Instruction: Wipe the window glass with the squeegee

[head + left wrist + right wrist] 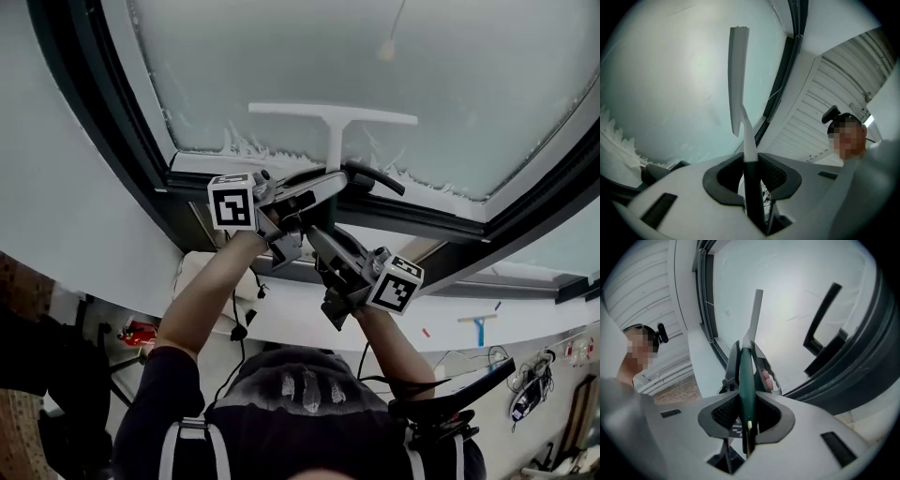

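Observation:
The squeegee has a white blade (333,114) that lies flat against the frosted window glass (375,66), a little above the foam along the pane's lower edge. Its dark handle runs down into both grippers. My left gripper (319,186) is shut on the handle just below the white neck; in the left gripper view the handle (752,183) is pinched between the pads and the blade (738,75) stands upright ahead of my left gripper (751,171). My right gripper (319,246) is shut on the handle's lower end (746,390), behind the left one. In the right gripper view my right gripper (746,417) points along the handle at the glass.
A dark window frame (122,122) surrounds the pane. A black window handle (825,319) sticks out at the right. White foam (248,147) clings to the glass bottom. Below are a blue tool (478,326) and cables (534,380). The person's arms (202,300) reach up.

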{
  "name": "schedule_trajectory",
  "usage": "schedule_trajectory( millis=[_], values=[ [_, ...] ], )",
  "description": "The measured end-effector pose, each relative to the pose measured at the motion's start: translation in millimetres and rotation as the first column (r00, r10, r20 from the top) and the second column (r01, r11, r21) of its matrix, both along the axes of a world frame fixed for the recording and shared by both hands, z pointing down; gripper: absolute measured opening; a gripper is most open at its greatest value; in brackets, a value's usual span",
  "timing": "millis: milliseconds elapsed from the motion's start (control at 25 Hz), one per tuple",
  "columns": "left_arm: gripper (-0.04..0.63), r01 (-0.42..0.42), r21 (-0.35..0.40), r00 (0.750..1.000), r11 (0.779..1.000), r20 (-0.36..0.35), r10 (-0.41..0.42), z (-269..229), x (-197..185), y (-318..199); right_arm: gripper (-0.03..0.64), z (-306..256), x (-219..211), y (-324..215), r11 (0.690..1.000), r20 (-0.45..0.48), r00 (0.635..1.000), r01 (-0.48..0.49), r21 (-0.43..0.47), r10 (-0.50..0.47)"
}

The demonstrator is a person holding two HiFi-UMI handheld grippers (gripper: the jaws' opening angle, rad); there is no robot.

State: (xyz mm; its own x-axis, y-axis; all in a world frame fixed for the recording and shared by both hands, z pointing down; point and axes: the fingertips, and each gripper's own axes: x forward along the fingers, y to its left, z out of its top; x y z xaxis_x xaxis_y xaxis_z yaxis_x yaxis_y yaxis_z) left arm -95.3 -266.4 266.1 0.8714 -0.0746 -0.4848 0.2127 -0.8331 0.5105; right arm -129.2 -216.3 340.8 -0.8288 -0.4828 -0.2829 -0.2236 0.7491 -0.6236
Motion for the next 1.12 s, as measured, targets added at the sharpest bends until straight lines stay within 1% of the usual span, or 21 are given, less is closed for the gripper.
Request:
schedule_trajectory(
  millis=[80,120,240,320,400,520,600,760,880,1000,1120],
  values=[
    [0.101,-0.029,-0.004,0.999,1.0,-0.041,0.029,-7,-10,3,0.084,-9,-6,5,0.999,-0.015,1.0,0.021,0.042,-0.02],
    [0.101,-0.042,0.001,0.998,0.999,-0.05,0.042,-11,-14,4,0.083,-14,-9,7,0.997,-0.017,0.999,0.037,0.061,-0.036],
    [0.101,-0.03,0.015,0.998,0.999,-0.055,0.03,-27,-22,5,0.081,-28,-17,6,0.991,-0.001,0.996,0.094,0.091,-0.094],
    [0.101,-0.003,-0.005,0.995,1.0,-0.095,0.003,-40,-29,5,0.081,-38,-21,4,0.986,0.003,0.991,0.131,0.104,-0.132],
    [0.101,0.052,-0.004,0.992,0.999,-0.114,-0.052,-52,-43,1,0.08,-49,-30,1,0.975,0.0,0.984,0.179,0.13,-0.18],
    [0.101,0.146,0.05,0.987,0.988,-0.072,-0.142,-73,-66,-4,0.081,-69,-53,-6,0.953,0.0,0.97,0.239,0.187,-0.243],
    [0.101,0.17,0.086,0.984,0.982,-0.06,-0.165,-89,-80,-6,0.08,-84,-67,-10,0.942,0.008,0.966,0.251,0.225,-0.259],
    [0.101,0.16,0.153,0.986,0.975,-0.071,-0.151,-126,-107,-15,0.08,-120,-92,-24,0.928,0.032,0.97,0.22,0.3,-0.241],
    [0.101,0.138,0.216,0.99,0.967,-0.043,-0.131,-156,-120,-27,0.081,-147,-110,-41,0.924,0.067,0.976,0.173,0.342,-0.208],
    [0.101,0.131,0.24,0.991,0.962,-0.042,-0.124,-183,-136,-40,0.08,-174,-129,-57,0.924,0.105,0.981,0.116,0.364,-0.165],
    [0.101,0.132,0.267,0.991,0.955,-0.055,-0.121,-206,-153,-45,0.08,-195,-149,-68,0.921,0.1,0.988,0.07,0.383,-0.116]
  ],
)
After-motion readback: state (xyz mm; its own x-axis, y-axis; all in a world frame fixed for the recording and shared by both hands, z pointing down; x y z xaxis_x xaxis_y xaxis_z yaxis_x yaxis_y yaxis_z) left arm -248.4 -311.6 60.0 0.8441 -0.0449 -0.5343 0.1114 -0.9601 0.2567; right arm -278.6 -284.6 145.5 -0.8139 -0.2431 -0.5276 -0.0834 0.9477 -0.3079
